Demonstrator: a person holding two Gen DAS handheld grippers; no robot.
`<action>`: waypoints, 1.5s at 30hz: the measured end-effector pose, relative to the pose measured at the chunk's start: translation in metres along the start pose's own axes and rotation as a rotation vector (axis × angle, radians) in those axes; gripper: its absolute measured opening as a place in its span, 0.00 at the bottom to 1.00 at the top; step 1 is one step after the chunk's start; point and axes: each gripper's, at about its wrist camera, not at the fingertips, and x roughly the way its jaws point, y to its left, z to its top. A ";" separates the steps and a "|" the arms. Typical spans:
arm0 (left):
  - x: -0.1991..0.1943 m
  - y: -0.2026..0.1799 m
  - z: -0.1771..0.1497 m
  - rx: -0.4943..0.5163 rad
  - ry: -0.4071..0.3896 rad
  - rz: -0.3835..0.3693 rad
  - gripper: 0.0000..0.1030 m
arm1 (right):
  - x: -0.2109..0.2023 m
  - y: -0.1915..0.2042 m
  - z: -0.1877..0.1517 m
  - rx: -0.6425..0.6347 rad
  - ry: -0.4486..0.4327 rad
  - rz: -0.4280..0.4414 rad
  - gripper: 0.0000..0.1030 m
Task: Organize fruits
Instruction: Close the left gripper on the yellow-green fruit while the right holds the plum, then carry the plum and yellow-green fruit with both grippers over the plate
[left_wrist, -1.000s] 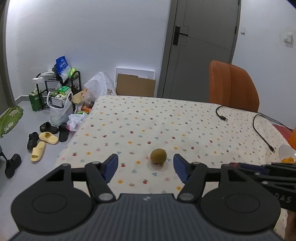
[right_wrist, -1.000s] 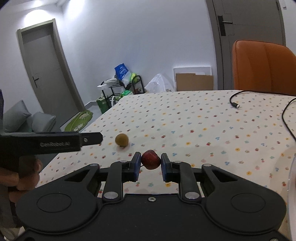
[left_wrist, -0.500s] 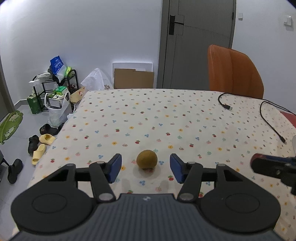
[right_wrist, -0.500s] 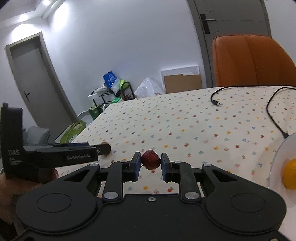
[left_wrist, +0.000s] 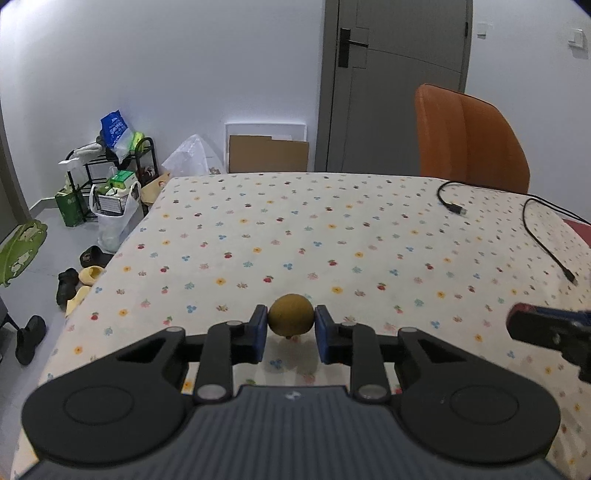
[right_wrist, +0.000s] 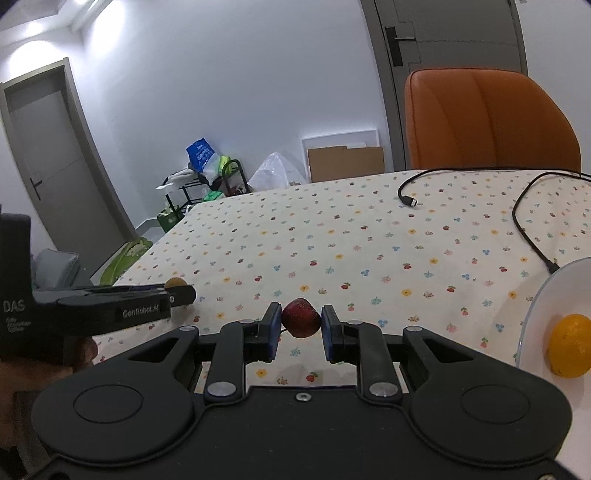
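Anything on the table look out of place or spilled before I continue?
Nothing spilled or damaged. Only two loose black cables trail across the tablecloth, one ending near the plate that holds the orange.

Surface: table (left_wrist: 369, 229) covered edge to edge by a cream cloth (right_wrist: 332, 240) printed with small fruit and flower motifs. On it: a black USB cable (left_wrist: 452, 205), plug end lying loose toward the far right, and a second black cable (left_wrist: 546, 243) curving down the right side to its own plug. White plate (right_wrist: 535, 317) at the near right edge, an orange (right_wrist: 569, 345) lying in it. Brown round fruit (left_wrist: 291, 319) near the front centre; whether it touches the cloth can't be told.
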 end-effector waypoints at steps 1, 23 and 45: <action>-0.003 -0.001 0.000 0.001 -0.002 -0.002 0.25 | -0.001 0.000 0.001 -0.002 -0.005 0.000 0.21; -0.071 -0.035 0.003 0.024 -0.085 -0.071 0.25 | -0.068 -0.010 0.011 0.032 -0.118 -0.013 0.21; -0.103 -0.116 -0.002 0.137 -0.146 -0.218 0.25 | -0.132 -0.063 -0.033 0.154 -0.212 -0.127 0.21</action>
